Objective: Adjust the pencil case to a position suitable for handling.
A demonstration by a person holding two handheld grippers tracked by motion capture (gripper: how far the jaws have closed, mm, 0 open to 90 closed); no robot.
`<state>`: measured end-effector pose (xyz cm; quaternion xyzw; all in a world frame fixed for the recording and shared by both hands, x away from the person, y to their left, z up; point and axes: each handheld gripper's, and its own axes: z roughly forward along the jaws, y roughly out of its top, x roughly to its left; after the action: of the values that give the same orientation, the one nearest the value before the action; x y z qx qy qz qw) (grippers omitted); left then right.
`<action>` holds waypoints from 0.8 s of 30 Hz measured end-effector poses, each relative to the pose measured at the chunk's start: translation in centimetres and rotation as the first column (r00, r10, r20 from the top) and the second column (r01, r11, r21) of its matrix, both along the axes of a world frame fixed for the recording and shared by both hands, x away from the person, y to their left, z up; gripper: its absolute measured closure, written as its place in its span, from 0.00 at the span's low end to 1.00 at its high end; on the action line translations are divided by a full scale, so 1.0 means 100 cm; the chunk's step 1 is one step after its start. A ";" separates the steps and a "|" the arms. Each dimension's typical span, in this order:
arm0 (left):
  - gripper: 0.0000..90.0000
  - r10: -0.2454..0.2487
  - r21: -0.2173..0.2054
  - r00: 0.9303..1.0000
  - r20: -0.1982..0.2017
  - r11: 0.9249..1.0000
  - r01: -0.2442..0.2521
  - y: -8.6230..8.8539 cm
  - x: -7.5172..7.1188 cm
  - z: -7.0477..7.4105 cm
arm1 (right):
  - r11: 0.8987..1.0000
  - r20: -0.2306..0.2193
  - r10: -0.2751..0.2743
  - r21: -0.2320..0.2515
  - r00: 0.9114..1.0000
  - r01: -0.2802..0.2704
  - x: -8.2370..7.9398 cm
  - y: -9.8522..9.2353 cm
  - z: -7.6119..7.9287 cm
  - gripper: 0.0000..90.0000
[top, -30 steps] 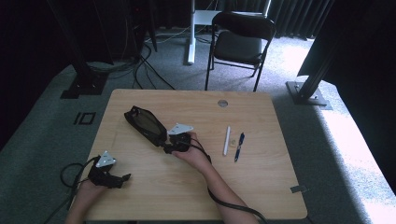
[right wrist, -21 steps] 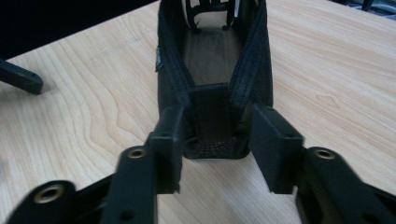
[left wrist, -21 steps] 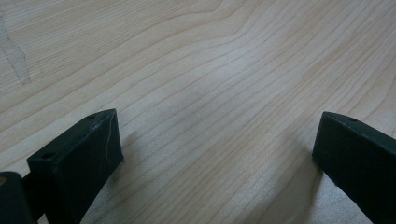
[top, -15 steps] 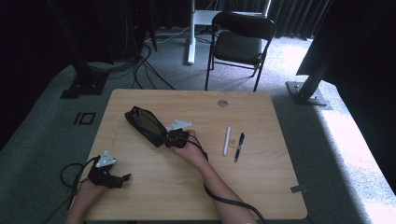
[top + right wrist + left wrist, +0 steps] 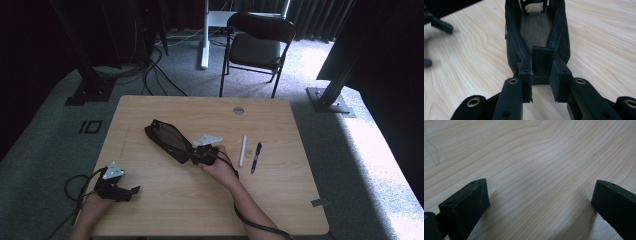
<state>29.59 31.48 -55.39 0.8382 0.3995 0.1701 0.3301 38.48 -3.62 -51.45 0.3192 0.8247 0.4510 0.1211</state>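
We hold the left gripper (image 5: 131,192) at 7 o'clock on the table (image 5: 280,200), jaws wide over bare wood and gripping nothing. At centre the right gripper (image 5: 541,75) has its jaws narrowed onto the end tab of the pouch (image 5: 167,139), which lies unzipped and open toward 10 o'clock. The white pen (image 5: 243,150) and blue pen (image 5: 256,157) lie side by side at 3 o'clock, outside the pouch; we judge loading not yet begun.
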 end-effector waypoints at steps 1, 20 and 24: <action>0.02 0.000 0.000 1.000 0.000 1.000 0.000 0.000 0.000 0.000 | 1.000 -0.006 -0.006 0.010 1.000 0.006 -0.002 -0.004 0.000 0.81; 0.02 0.000 0.000 1.000 0.000 1.000 0.000 0.000 0.000 0.000 | 0.998 -0.024 -0.059 0.011 0.998 0.059 -0.040 -0.070 0.000 0.81; 0.02 0.000 0.000 1.000 0.000 1.000 0.000 0.000 0.000 0.000 | 0.998 -0.026 -0.059 0.007 0.998 0.059 -0.047 -0.081 0.000 0.81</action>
<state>29.59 31.48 -55.39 0.8381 0.3996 0.1701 0.3302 33.80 -11.73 -51.49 0.3496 0.8147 0.4461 0.1226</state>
